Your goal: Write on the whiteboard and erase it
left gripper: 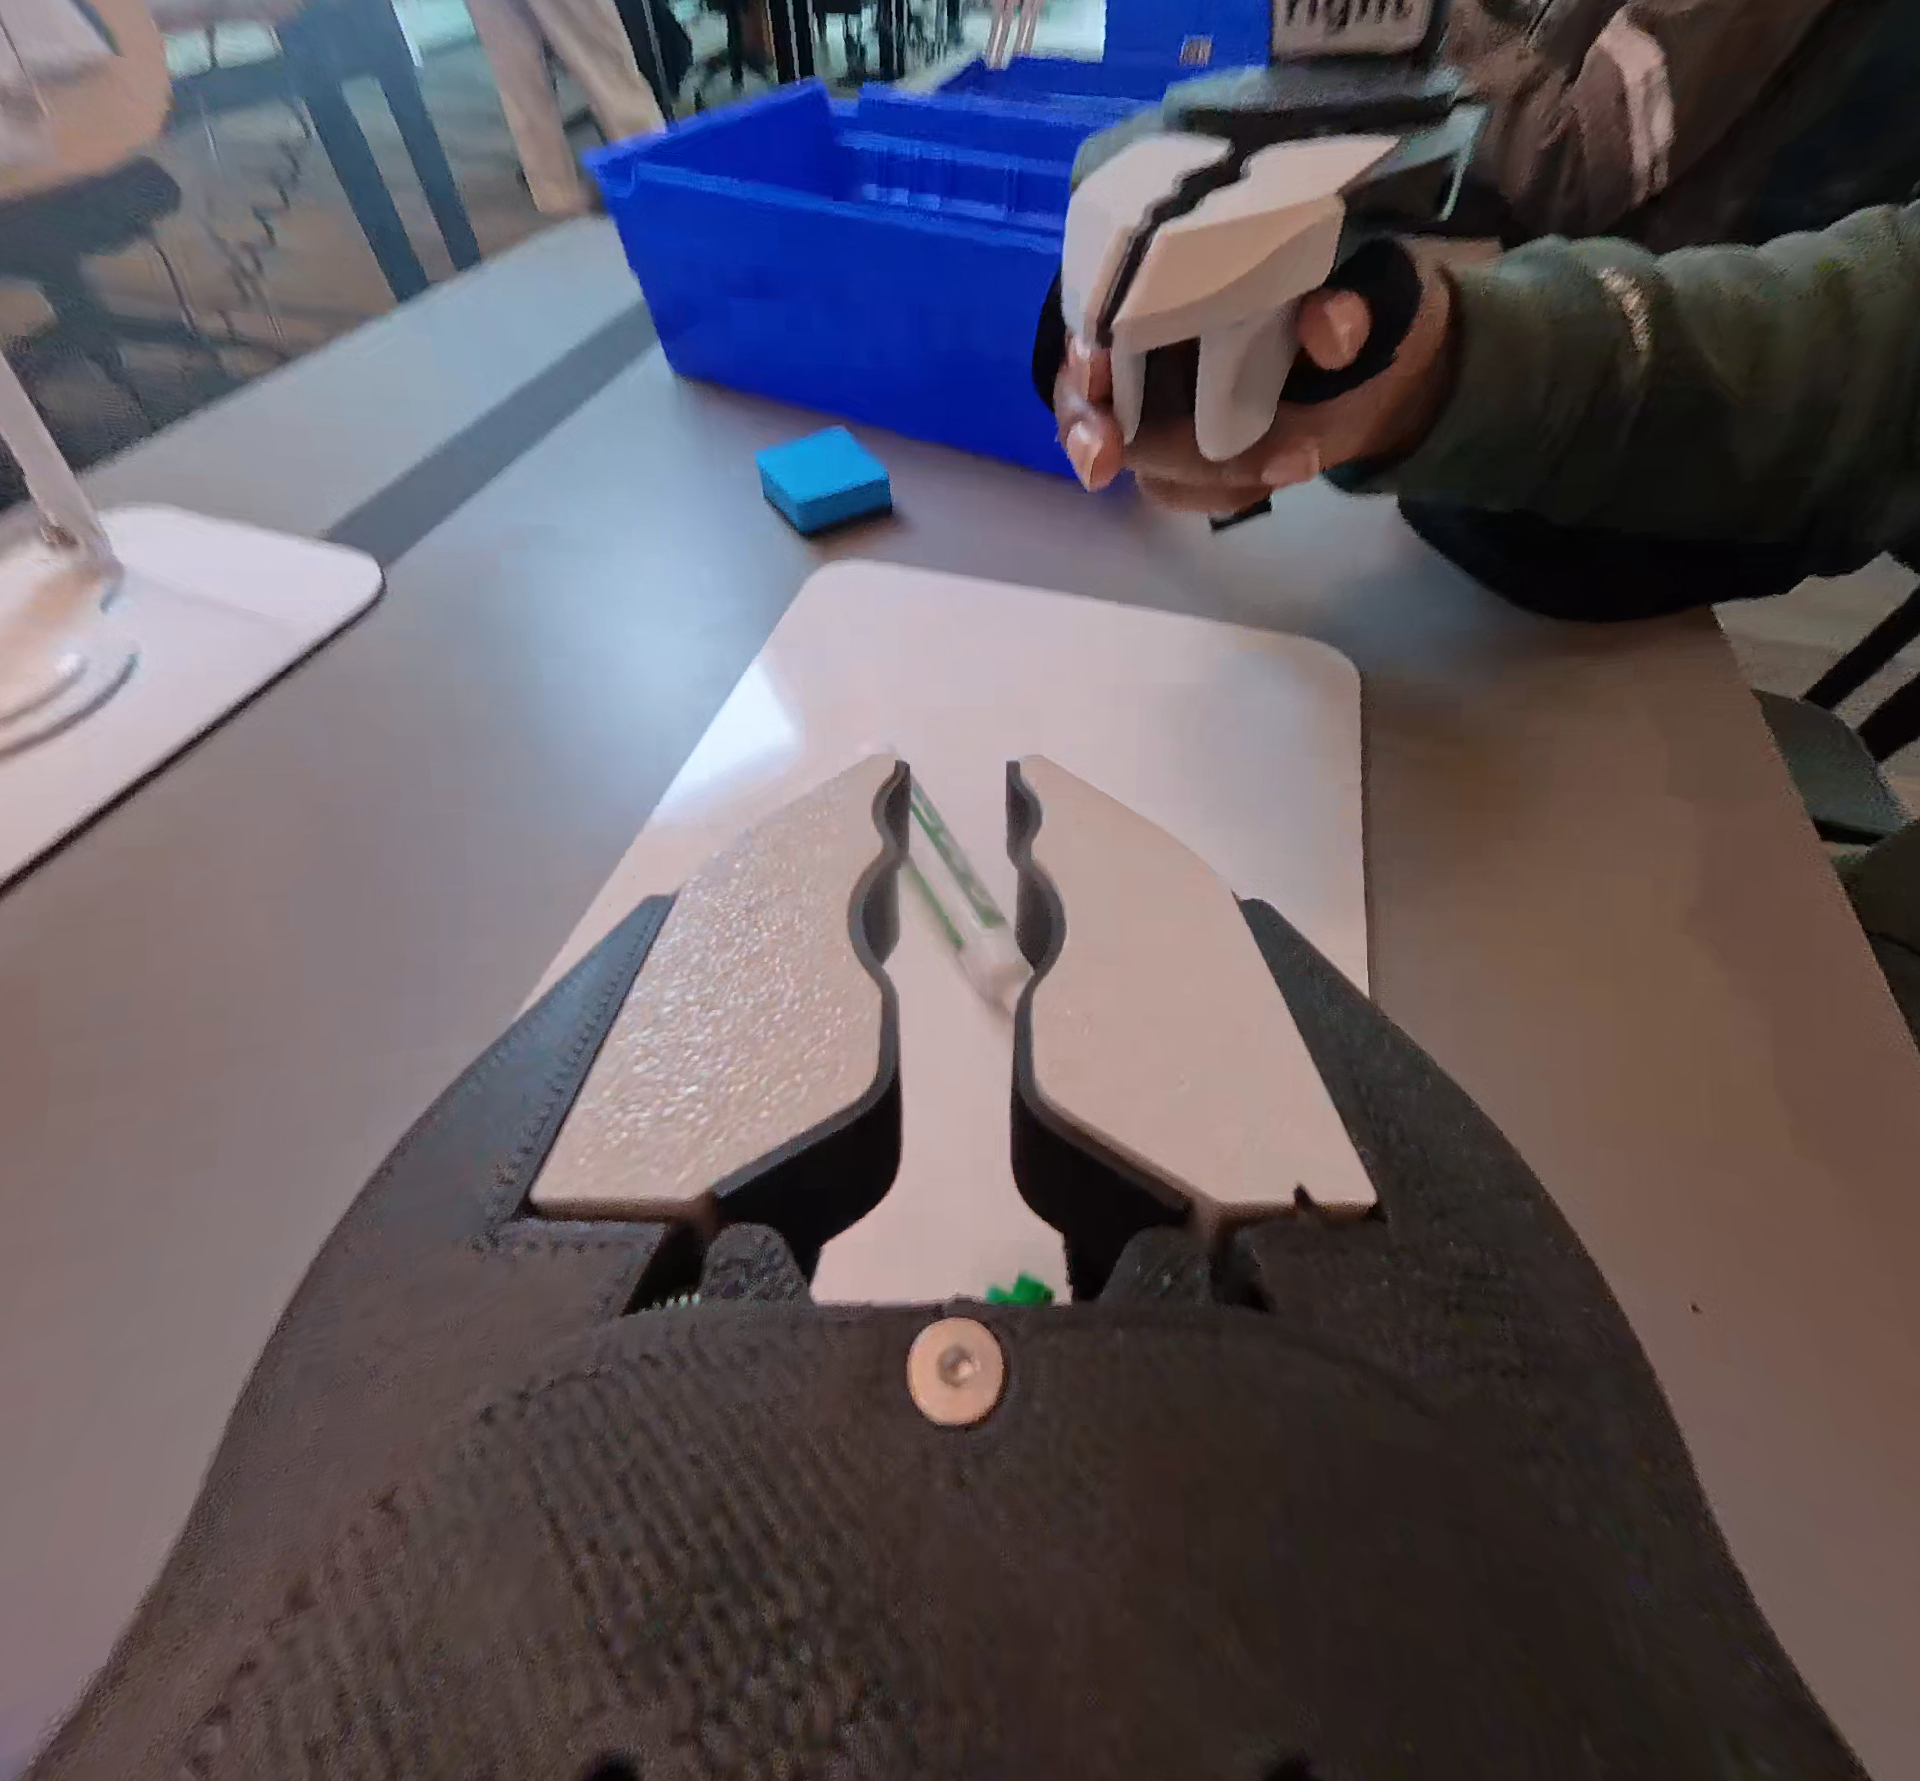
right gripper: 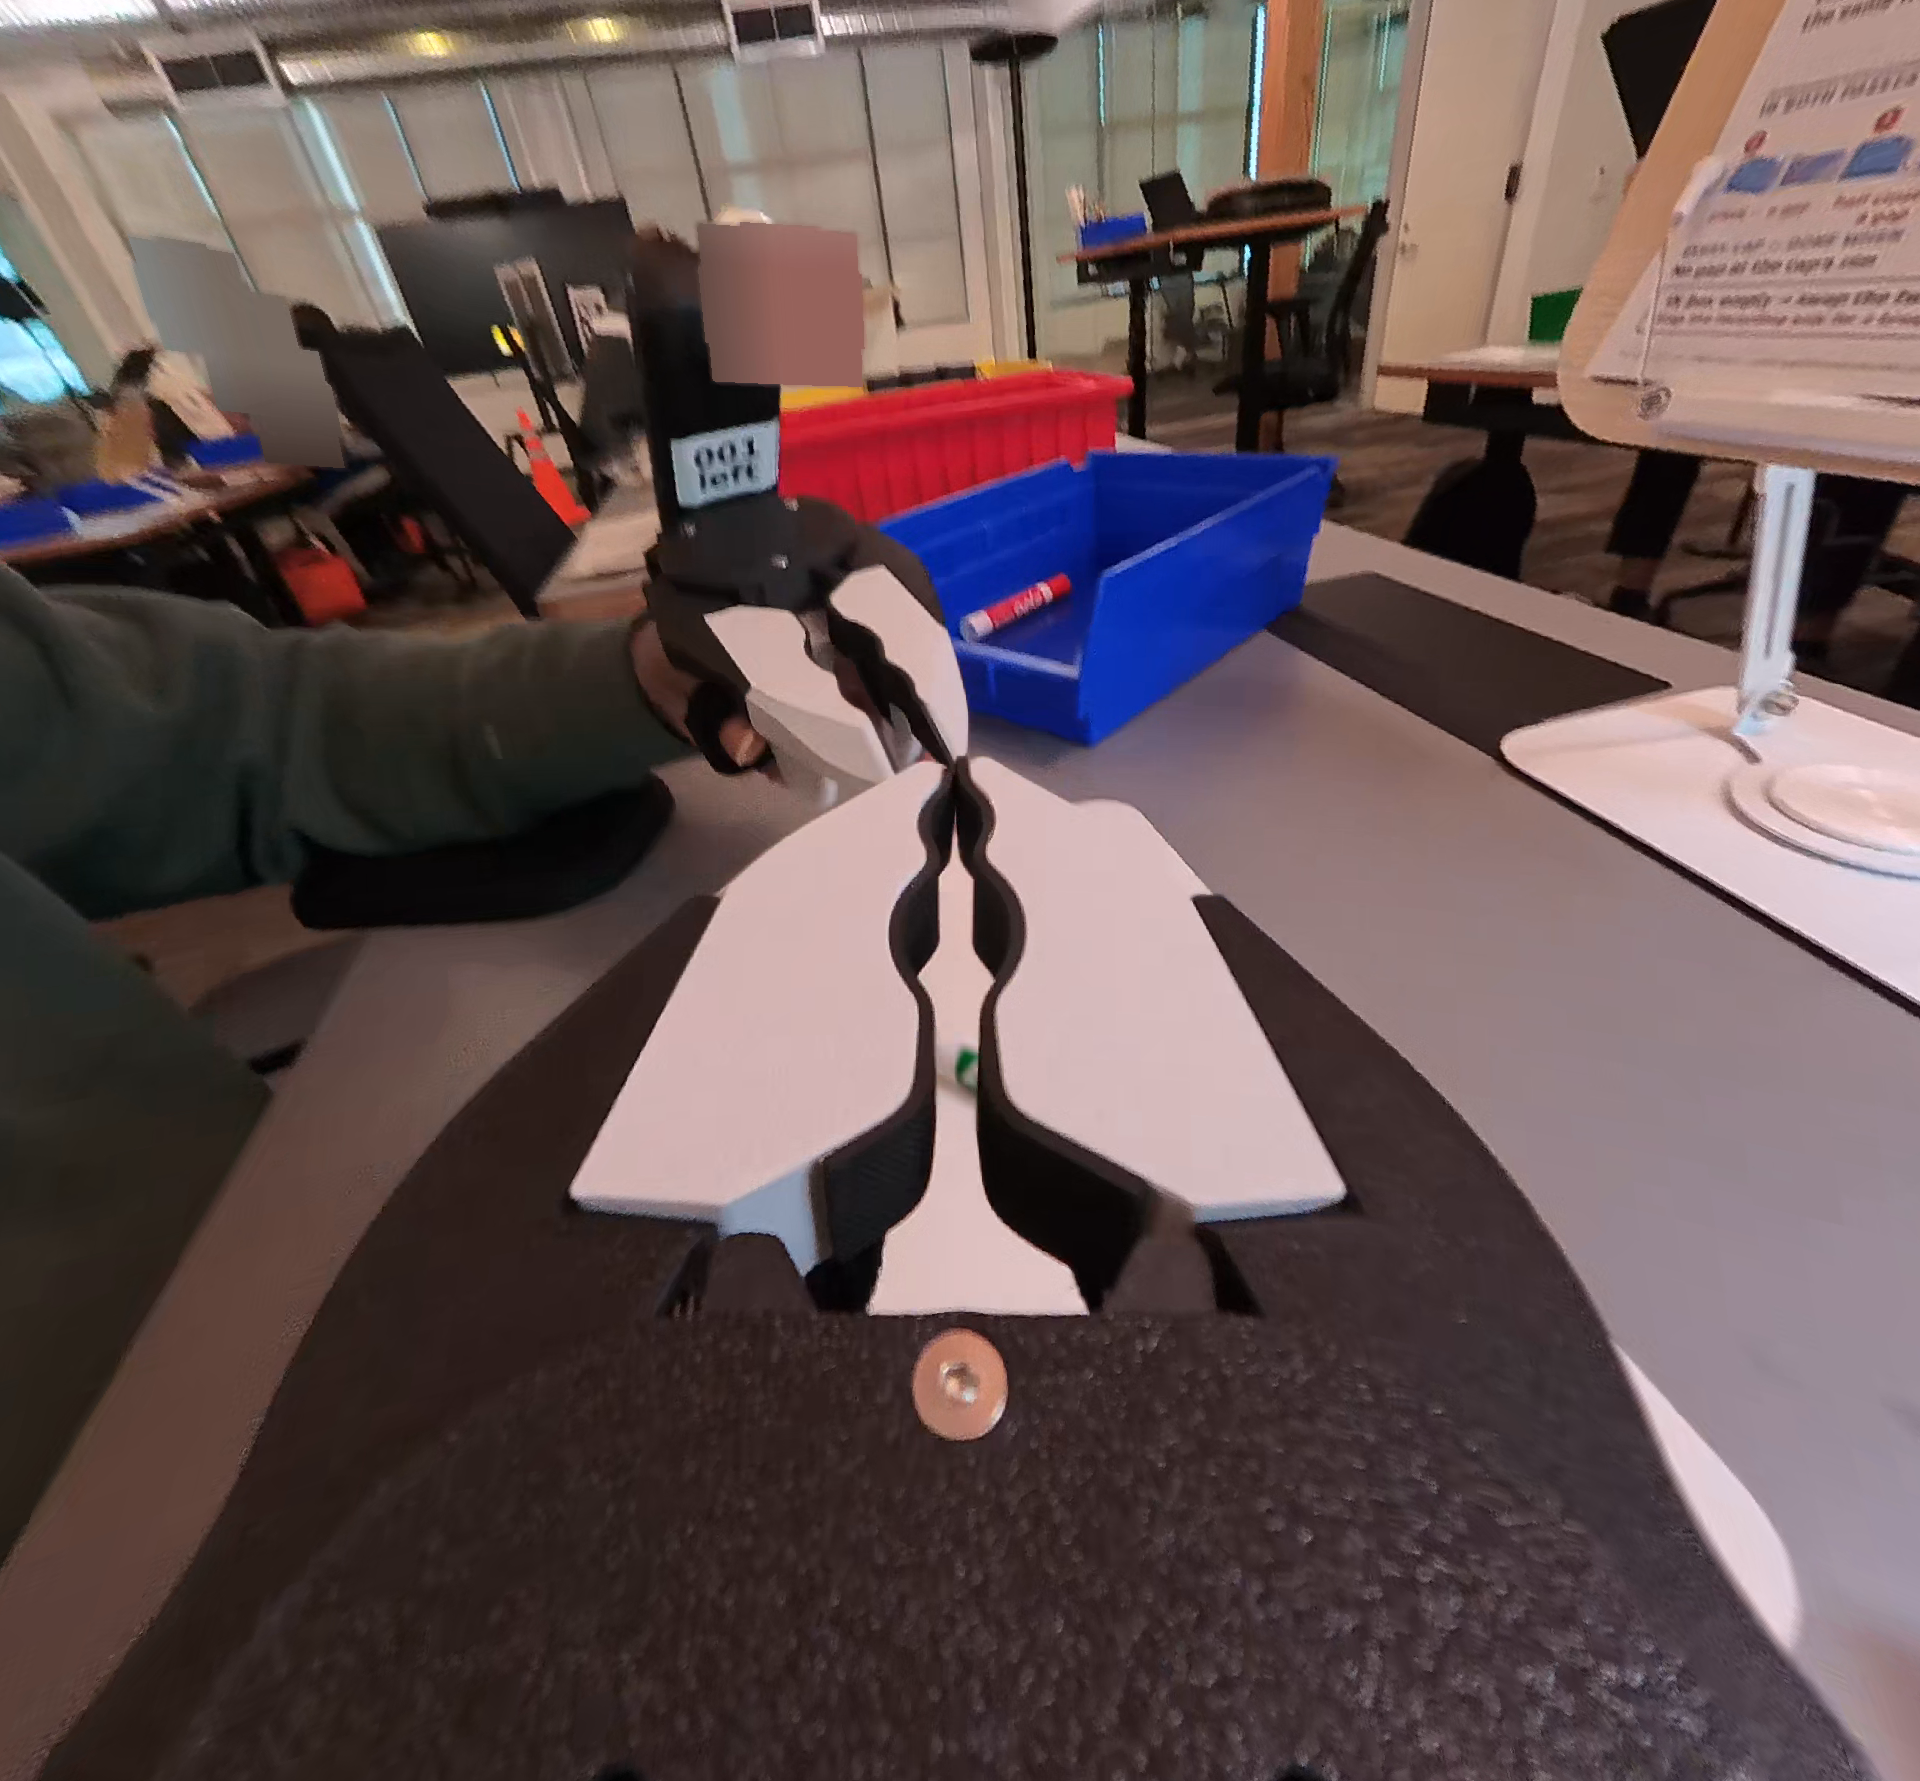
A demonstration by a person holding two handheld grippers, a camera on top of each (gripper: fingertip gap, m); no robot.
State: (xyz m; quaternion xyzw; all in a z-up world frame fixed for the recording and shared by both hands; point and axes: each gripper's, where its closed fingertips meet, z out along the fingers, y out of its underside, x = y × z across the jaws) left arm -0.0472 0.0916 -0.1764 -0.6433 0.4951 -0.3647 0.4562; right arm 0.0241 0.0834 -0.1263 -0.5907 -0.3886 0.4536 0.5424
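Note:
A white whiteboard (left gripper: 1122, 692) lies flat on the grey table. A white marker with green print (left gripper: 961, 884) lies on it at a slant. My left gripper (left gripper: 956, 775) is open just above the board, one finger on each side of the marker. A bit of green (left gripper: 1023, 1290) shows near the finger bases. A blue eraser (left gripper: 824, 481) sits on the table beyond the board. My right gripper (right gripper: 956, 775) is shut and empty, raised over the board (right gripper: 1704, 1482); part of the marker (right gripper: 966, 1066) shows through its gap. It also shows in the left wrist view (left gripper: 1174, 297), as does the left gripper (right gripper: 862, 682) in the right wrist view.
A blue bin (left gripper: 862, 277) stands behind the eraser; it (right gripper: 1143, 588) holds a red marker (right gripper: 1013, 607). A red bin (right gripper: 935, 443) is behind it. A stand with a printed sheet (right gripper: 1766, 173) rests on a white base (left gripper: 156, 630) beside the board. A person's sleeves reach in. Left tips to right tips: about 10 centimetres. Left tips and right tips are each some 25 centimetres from the blue eraser (left gripper: 824, 481).

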